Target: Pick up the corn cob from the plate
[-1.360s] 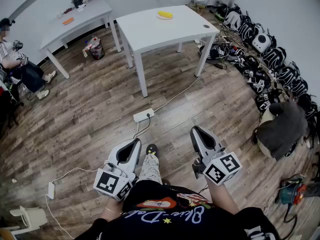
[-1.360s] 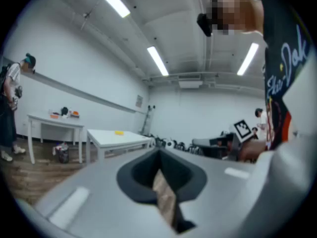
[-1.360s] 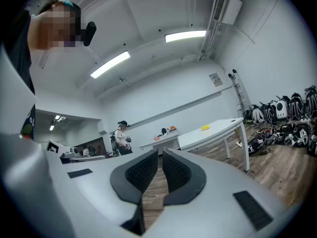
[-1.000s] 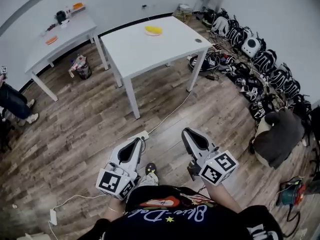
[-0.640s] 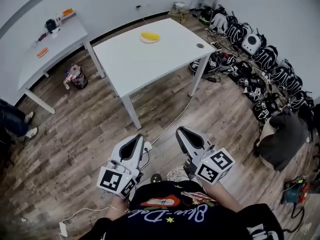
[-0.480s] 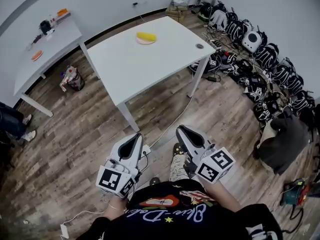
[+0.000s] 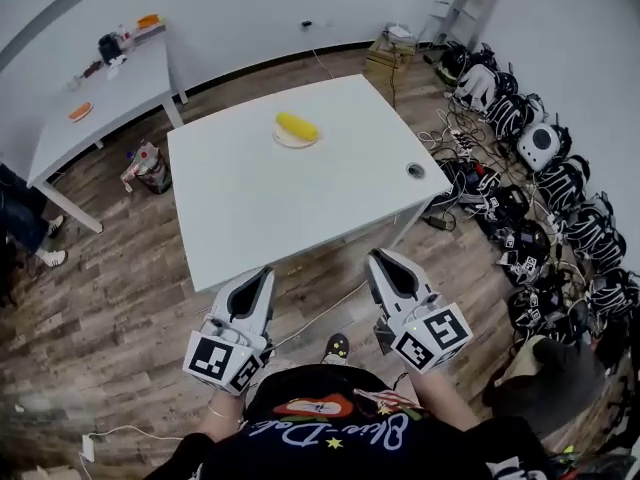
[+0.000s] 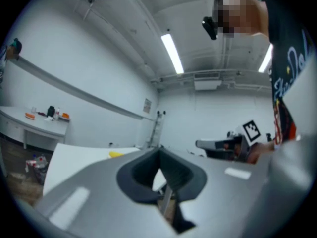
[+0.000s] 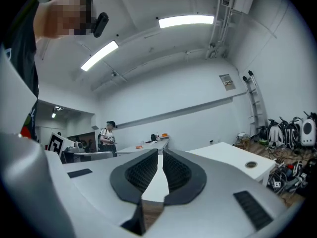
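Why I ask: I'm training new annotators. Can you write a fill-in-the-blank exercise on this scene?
1. The yellow corn cob lies on a ___ on the white table.
2. The left hand-held gripper and the right hand-held gripper each hold ___.
3. In the head view, the backpacks line the floor to the table's ___.
Missing words: plate; nothing; right.

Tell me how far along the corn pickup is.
Done: only the approach; the left gripper and right gripper hover at the near edge of the table. In hand: nothing; both are shut, empty. Left: reach across, open, grasp the corn cob on its plate, lift.
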The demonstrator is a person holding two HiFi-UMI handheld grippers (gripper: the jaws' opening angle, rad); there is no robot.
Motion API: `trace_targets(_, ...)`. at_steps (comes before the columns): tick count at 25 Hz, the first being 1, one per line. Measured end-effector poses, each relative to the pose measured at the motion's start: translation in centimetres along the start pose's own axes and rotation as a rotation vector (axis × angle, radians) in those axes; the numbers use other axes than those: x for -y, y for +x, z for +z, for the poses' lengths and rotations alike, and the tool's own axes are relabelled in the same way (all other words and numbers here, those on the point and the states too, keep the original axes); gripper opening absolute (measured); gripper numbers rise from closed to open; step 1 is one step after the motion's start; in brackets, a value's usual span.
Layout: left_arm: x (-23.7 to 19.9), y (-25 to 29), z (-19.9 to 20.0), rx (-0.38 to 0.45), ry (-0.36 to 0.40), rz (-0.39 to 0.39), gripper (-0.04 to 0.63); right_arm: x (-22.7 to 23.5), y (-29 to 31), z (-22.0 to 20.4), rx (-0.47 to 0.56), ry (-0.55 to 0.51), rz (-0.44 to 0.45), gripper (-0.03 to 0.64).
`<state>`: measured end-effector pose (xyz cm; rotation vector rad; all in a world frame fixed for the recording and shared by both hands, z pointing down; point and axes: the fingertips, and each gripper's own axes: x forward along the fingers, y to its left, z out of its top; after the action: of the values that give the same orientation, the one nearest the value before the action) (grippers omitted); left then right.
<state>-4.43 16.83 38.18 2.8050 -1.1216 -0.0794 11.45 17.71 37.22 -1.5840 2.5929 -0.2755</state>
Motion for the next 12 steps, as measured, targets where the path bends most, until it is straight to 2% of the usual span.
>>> trace_targets(4,-0.8,4.5,-0.8,-0.01,-0.021,0.065,-0.008,6.2,4.2,0.1,-0.059,-0.043,0.05,0.015)
trace_targets(8,-2.6,8.4,-1.3,-0.032,-0.035,0.071,-0.008,8.7,9.9,-1.0,-0.11,-0.09,0.126,0.015)
trace_targets(12,-7.3,13.1,-0.5,-0.021,-0.013,0.087,-0.008,10.4,18.4,-1.0,-0.148,-0.104,0.194,0.017)
